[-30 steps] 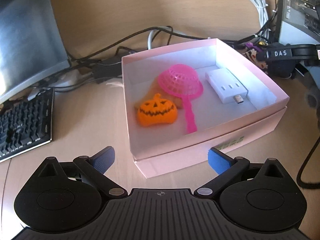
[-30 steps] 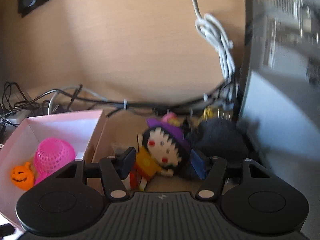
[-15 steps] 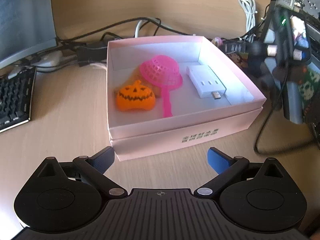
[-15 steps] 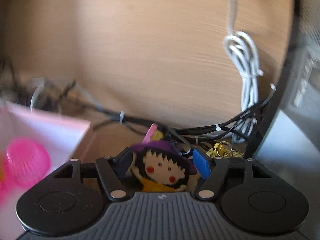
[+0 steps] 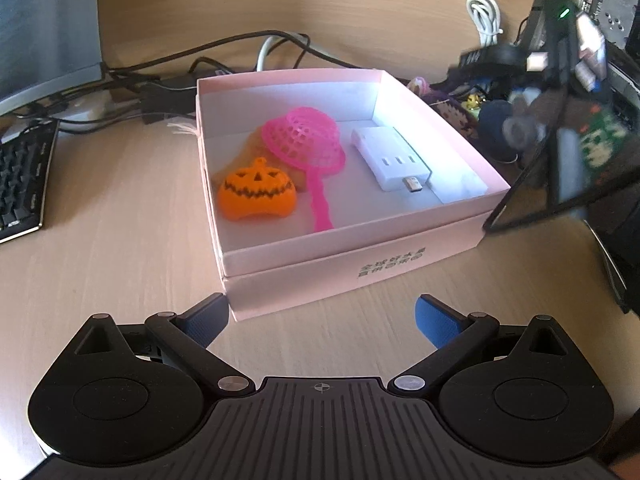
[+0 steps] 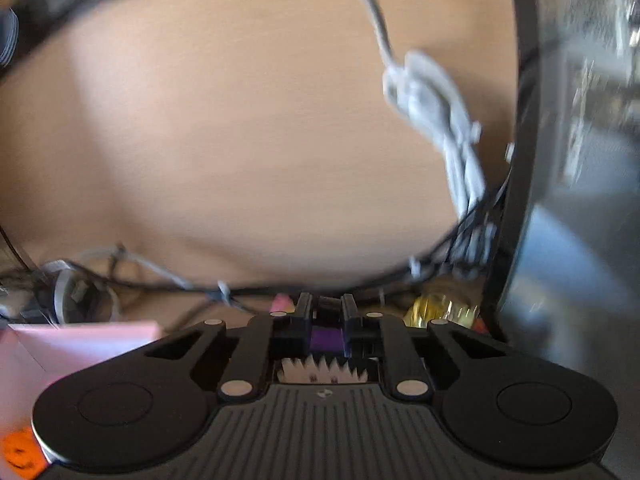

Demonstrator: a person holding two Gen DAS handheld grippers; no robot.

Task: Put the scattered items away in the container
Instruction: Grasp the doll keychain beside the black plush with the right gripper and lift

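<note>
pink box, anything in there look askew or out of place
Mostly tidy. In the pink box the pink net scoop lies tilted, its rim propped on a tan thing behind the pumpkin, handle reaching toward the front wall. The white adapter lies flat, apart from both. Nothing spilled or visibly damaged.

A black keyboard (image 5: 22, 184), a monitor (image 5: 44, 28) and tangled cables (image 5: 240, 46) on the desk (image 5: 100, 240).

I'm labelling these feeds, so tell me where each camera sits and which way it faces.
Left wrist: on the left gripper, angled down at the pink cardboard box; its open jaws show.
Right wrist: on the right gripper, facing the wooden back panel; jaws shut on the purple-hatted doll.
Shared: box, orange plastic pumpkin, white cable bundle.
</note>
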